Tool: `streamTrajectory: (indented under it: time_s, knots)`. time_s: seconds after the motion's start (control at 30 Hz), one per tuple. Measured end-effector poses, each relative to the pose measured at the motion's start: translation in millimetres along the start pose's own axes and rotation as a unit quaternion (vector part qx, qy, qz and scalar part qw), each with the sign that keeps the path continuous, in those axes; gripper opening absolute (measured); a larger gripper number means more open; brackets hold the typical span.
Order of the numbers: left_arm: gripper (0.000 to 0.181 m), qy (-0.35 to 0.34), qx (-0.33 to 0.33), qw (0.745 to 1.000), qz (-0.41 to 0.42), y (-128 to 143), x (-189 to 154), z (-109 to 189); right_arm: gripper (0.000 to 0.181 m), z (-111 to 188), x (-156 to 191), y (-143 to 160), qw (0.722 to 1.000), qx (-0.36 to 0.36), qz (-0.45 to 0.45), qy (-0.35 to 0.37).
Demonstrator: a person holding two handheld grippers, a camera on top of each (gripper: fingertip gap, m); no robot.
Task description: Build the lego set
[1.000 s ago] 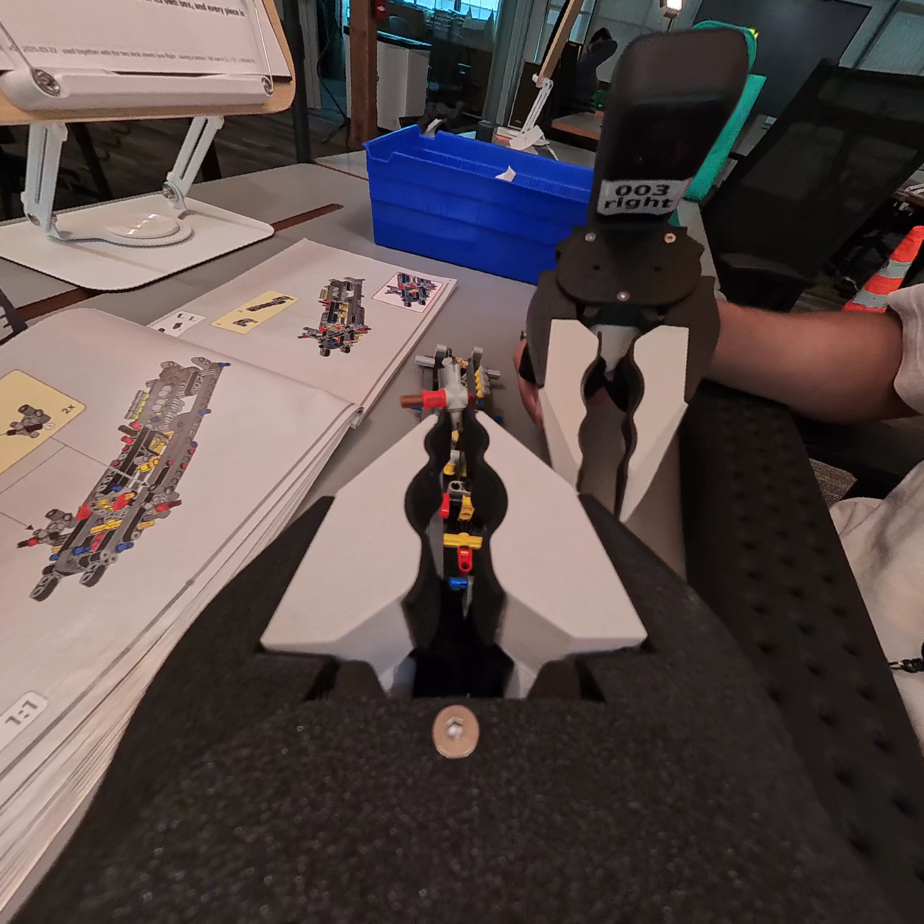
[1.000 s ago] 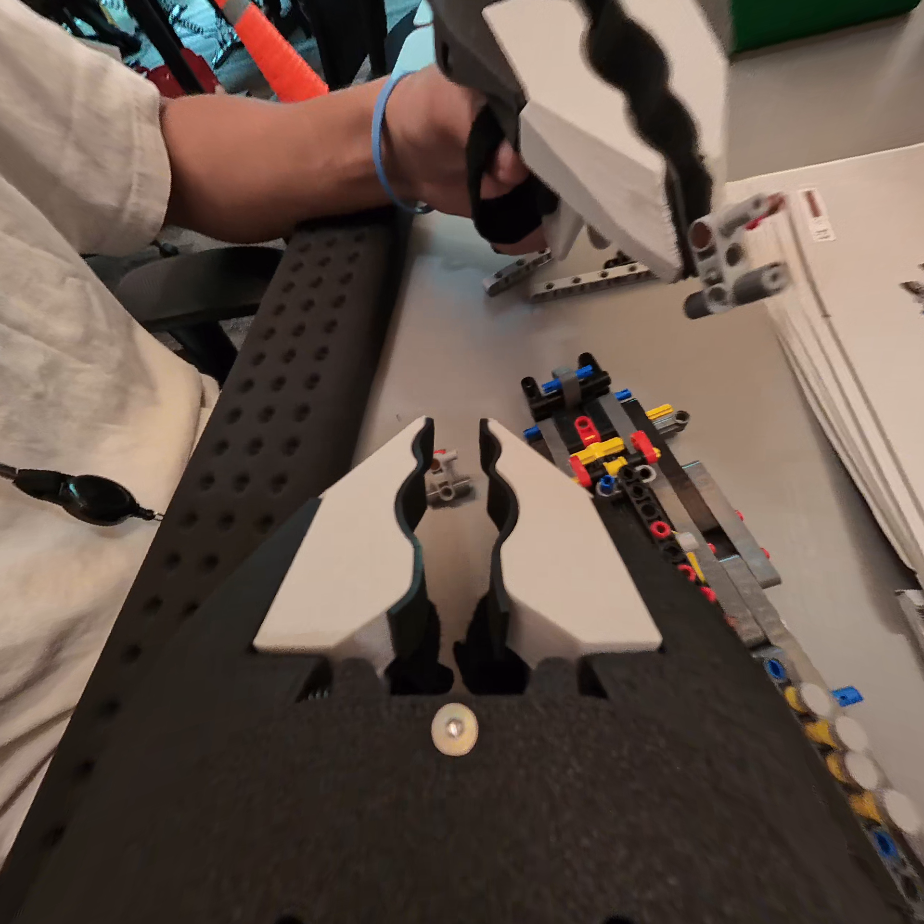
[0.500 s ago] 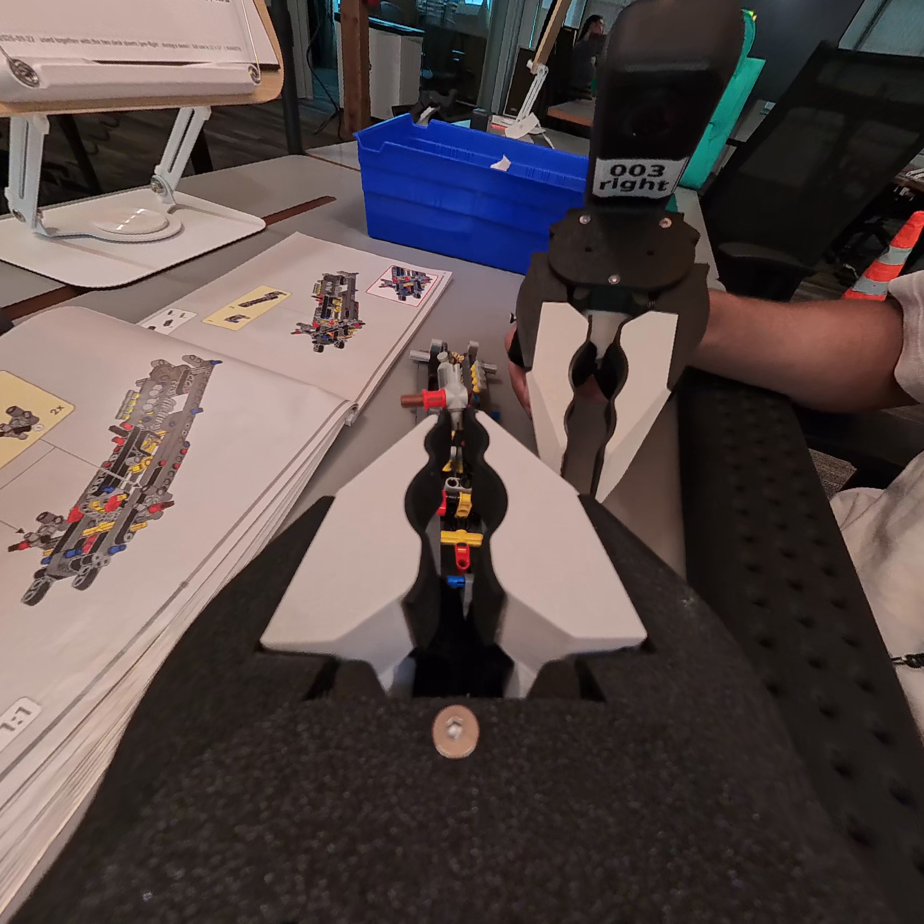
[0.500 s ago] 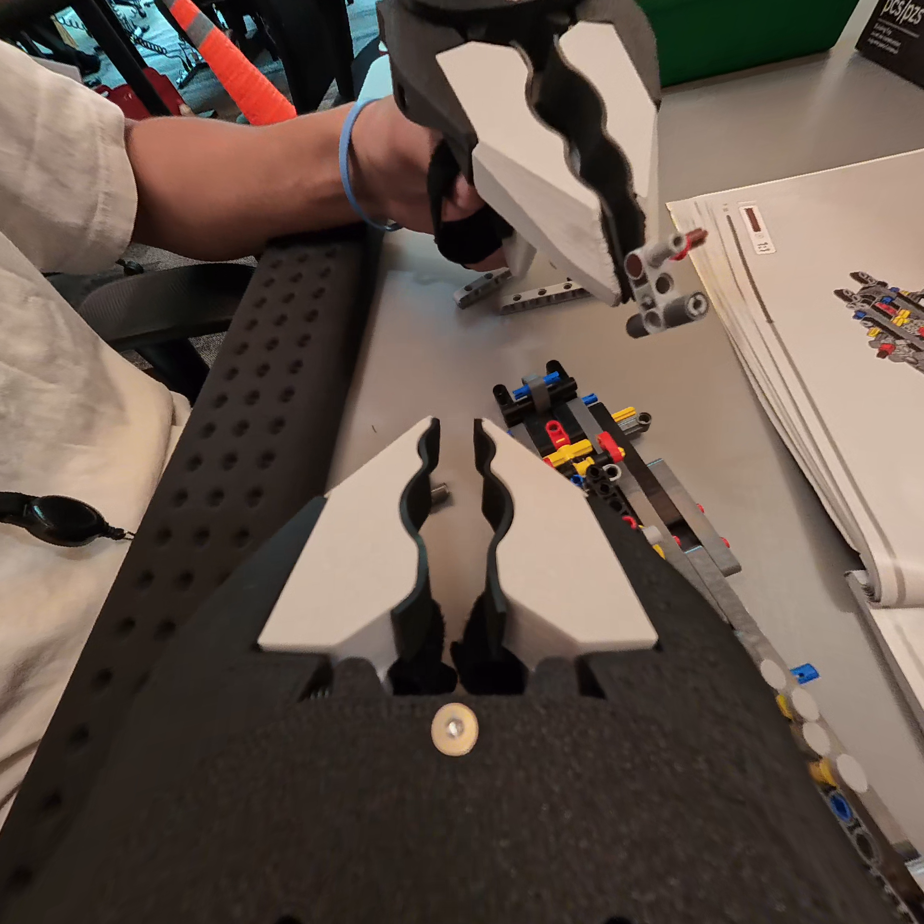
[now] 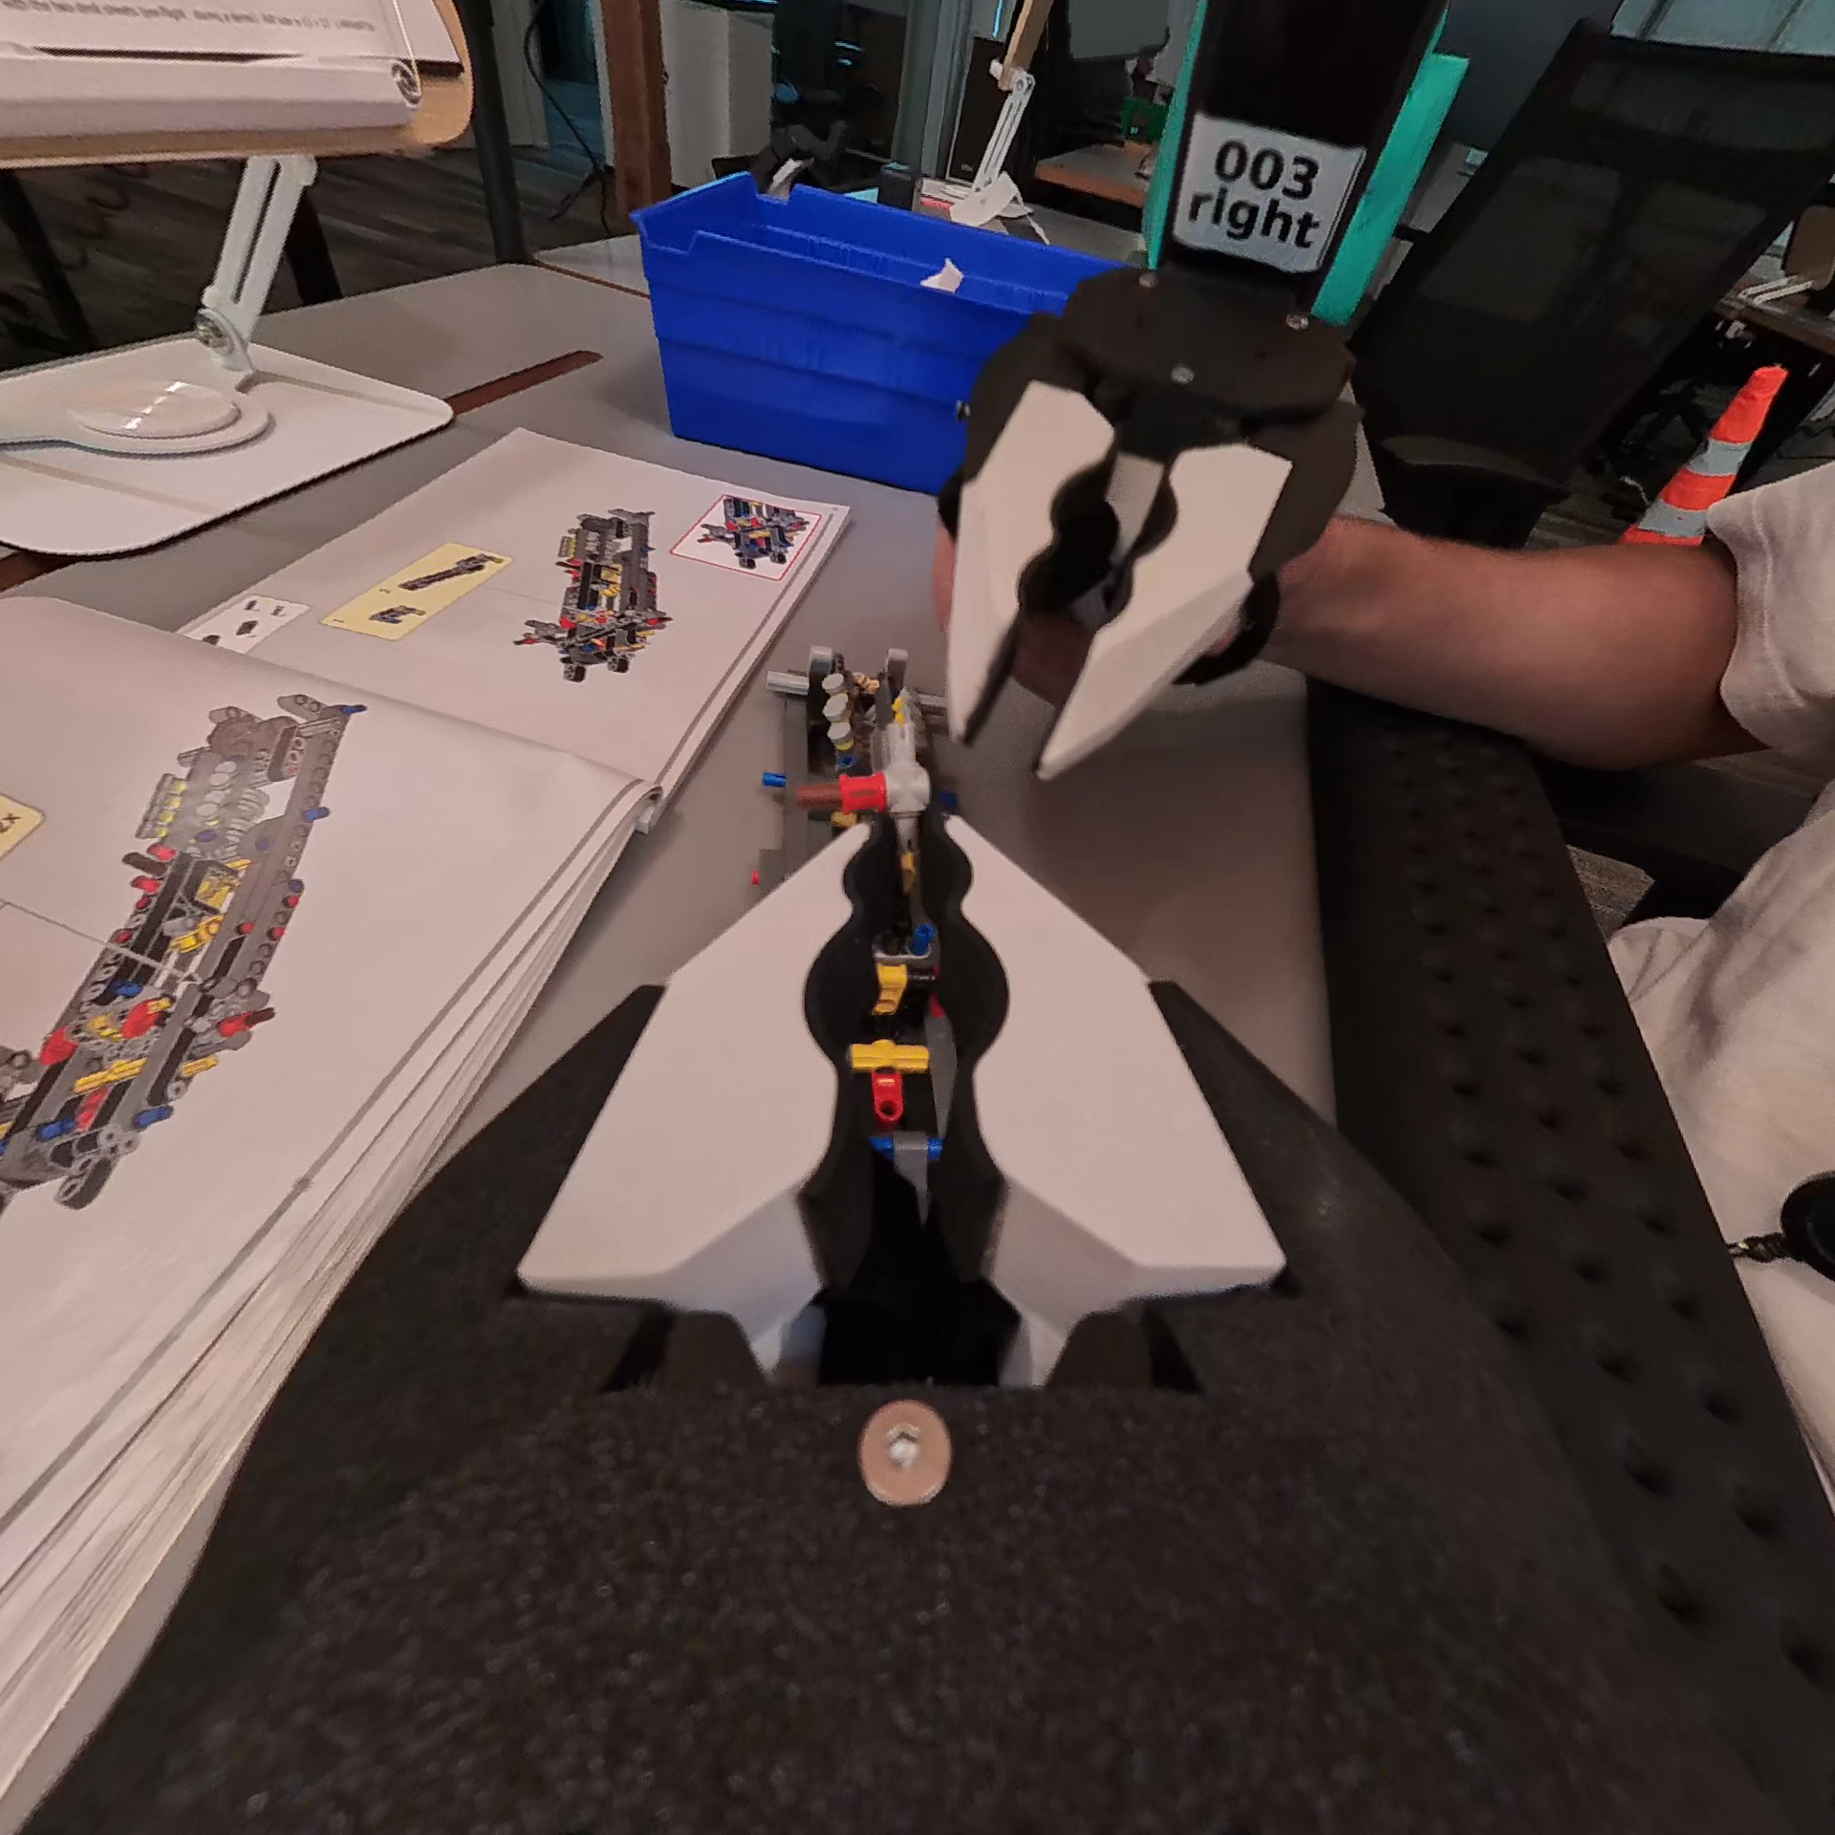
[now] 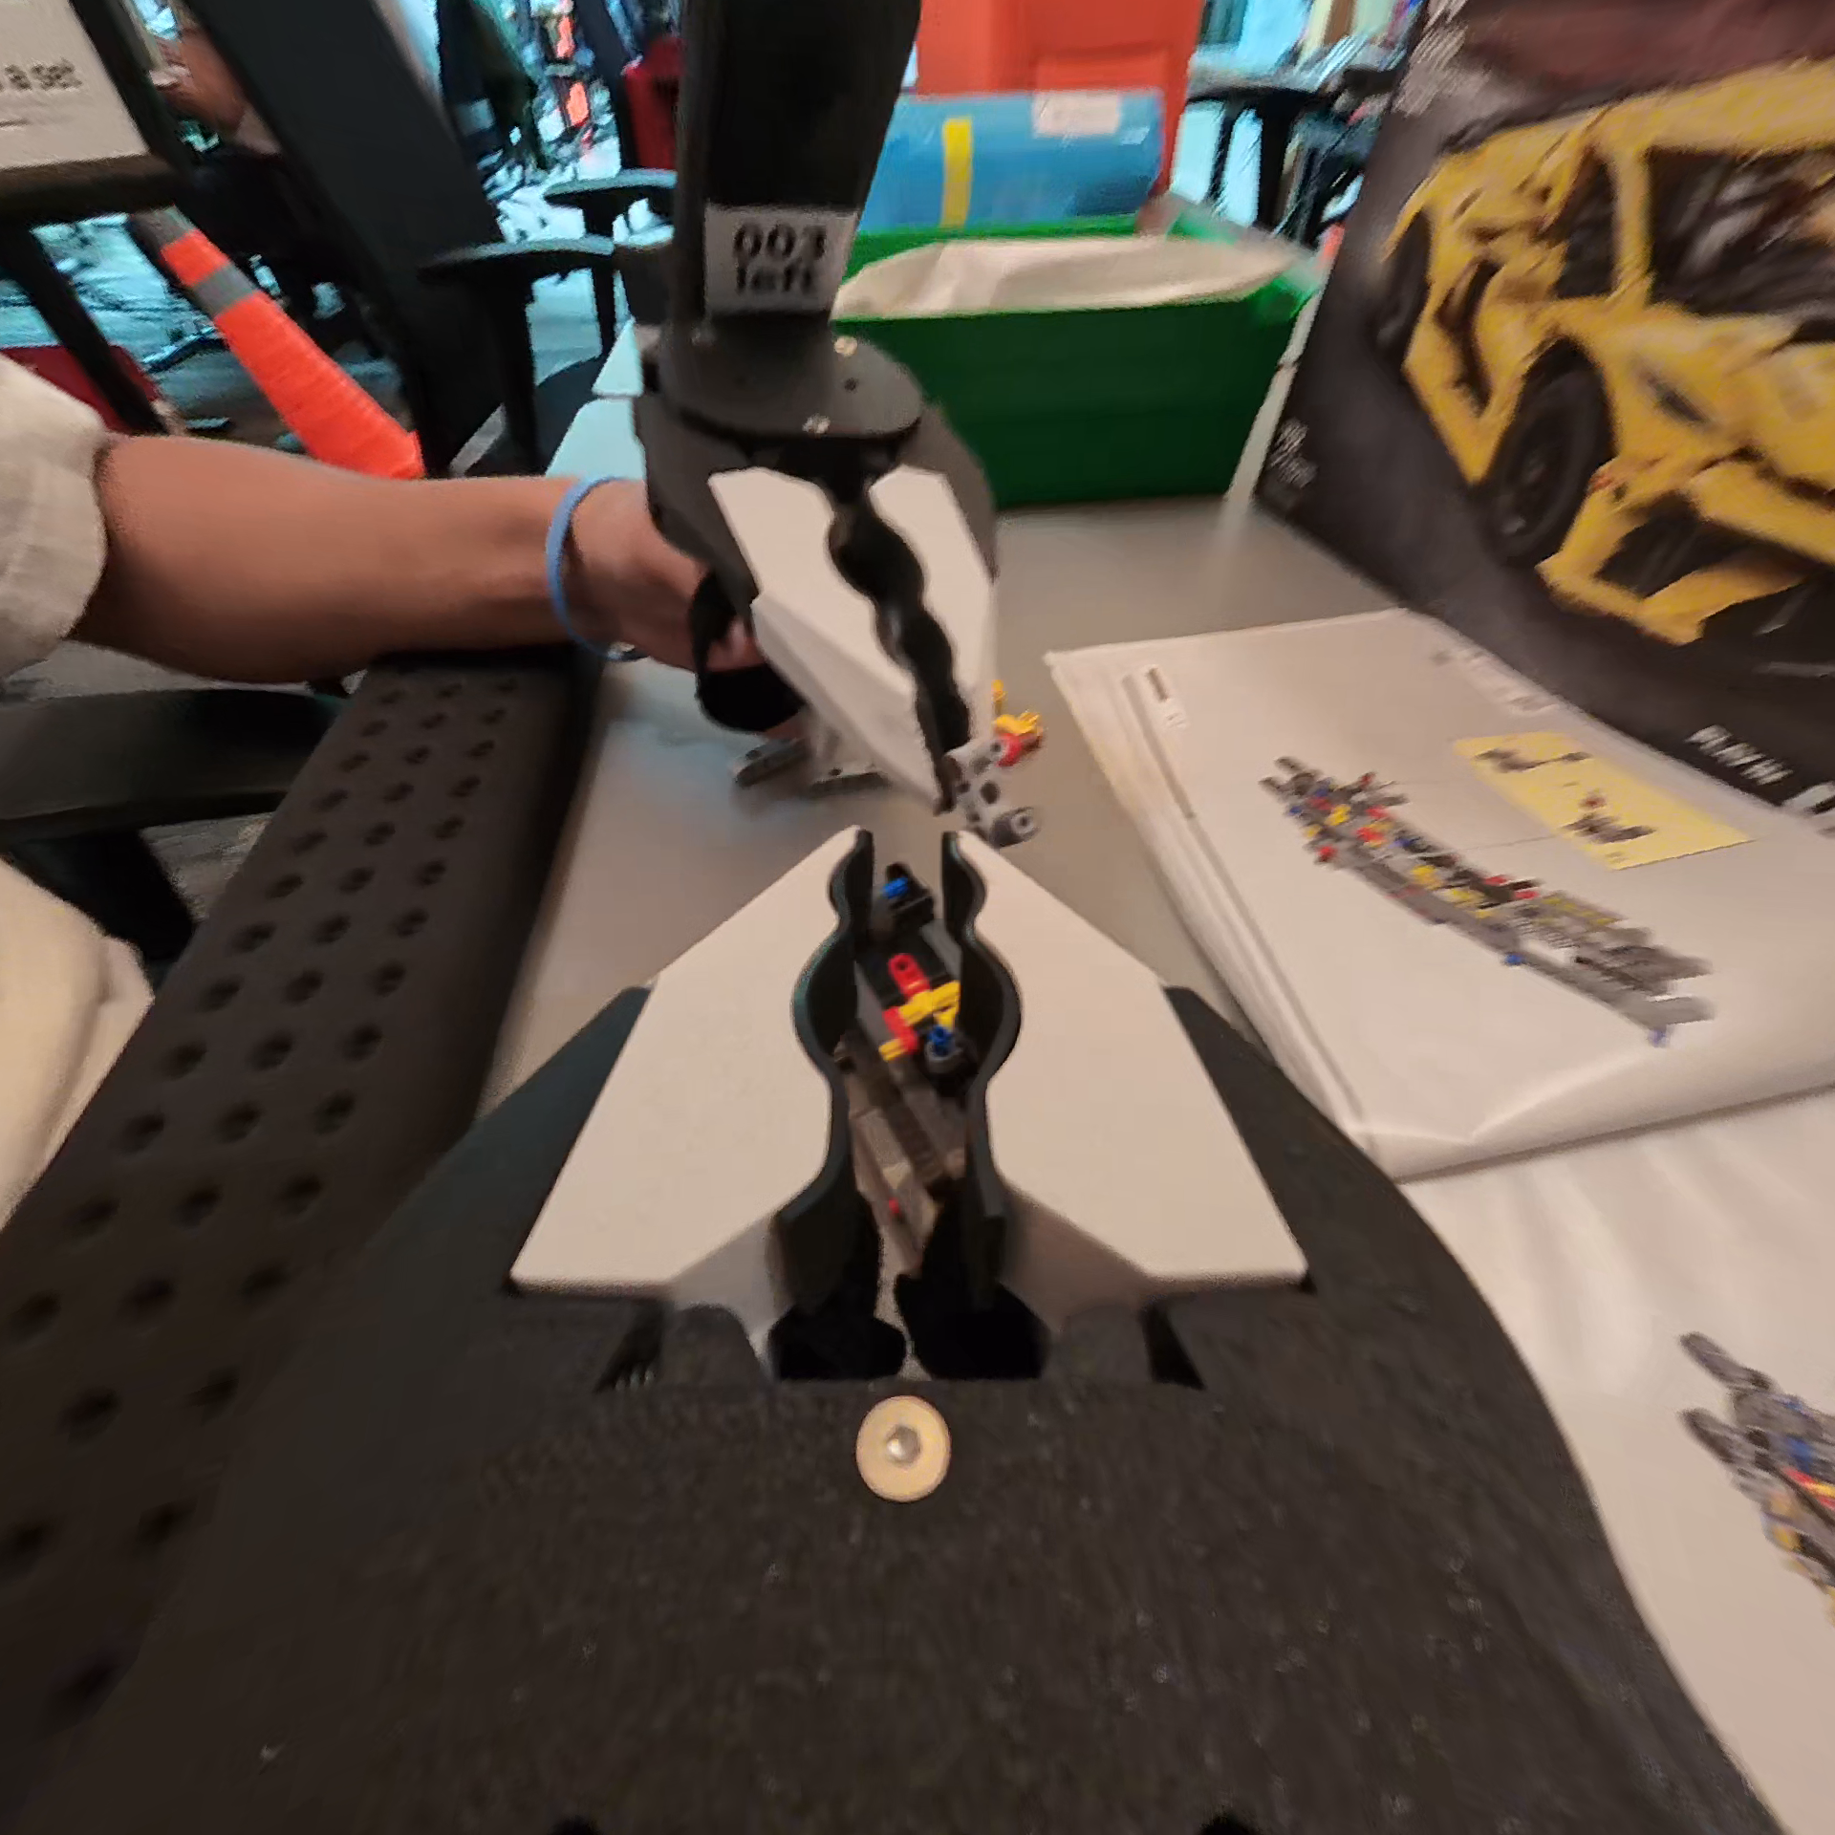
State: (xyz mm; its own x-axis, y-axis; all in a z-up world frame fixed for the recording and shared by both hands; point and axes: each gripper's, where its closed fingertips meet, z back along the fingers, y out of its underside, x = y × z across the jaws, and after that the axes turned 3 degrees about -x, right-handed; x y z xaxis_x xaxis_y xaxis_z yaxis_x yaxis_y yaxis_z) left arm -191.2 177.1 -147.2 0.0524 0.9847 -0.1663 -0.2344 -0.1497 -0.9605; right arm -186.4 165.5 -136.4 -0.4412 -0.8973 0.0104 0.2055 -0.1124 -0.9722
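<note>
My left gripper (image 5: 906,829) is shut on a small grey connector piece (image 5: 899,789) with a red and brown axle end, held above the table. A long dark lego chassis (image 5: 894,1053) with yellow, red and blue parts lies on the table under it, seen through the finger gap. My right gripper (image 6: 906,844) is open by a narrow gap and empty, above the chassis (image 6: 909,1033). Its tips sit just short of the left gripper (image 6: 943,784) and the held piece (image 6: 988,789). In the left wrist view the right gripper (image 5: 1005,753) hangs right of the piece.
An open instruction booklet (image 5: 298,894) lies left of the chassis. A blue bin (image 5: 824,328) and a white stand (image 5: 149,417) are behind. A black perforated mat (image 5: 1489,993) runs along the right. Loose grey beams (image 6: 794,765), a green bin (image 6: 1092,397) and the set box (image 6: 1589,348) are beyond. Both grippers' tips are close together, under 4 cm apart.
My right gripper has risen off the table and moved over the chassis, toward the left gripper's held piece. The left gripper keeps its grip and has shifted slightly.
</note>
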Motion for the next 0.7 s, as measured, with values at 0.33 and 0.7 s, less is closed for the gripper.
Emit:
streamTrajectory:
  time_s: [0.33,0.7]
  knots:
    - [0.003,0.045,0.032,0.998,-0.044,10.8,-23.2,-6.0,0.015,-0.8,0.0,7.7,0.999,0.010,0.044,-0.004]
    - [0.003,0.059,0.069,0.994,-0.057,24.9,-29.5,-8.8,0.005,-2.2,14.2,21.2,0.994,0.037,0.094,-0.032]
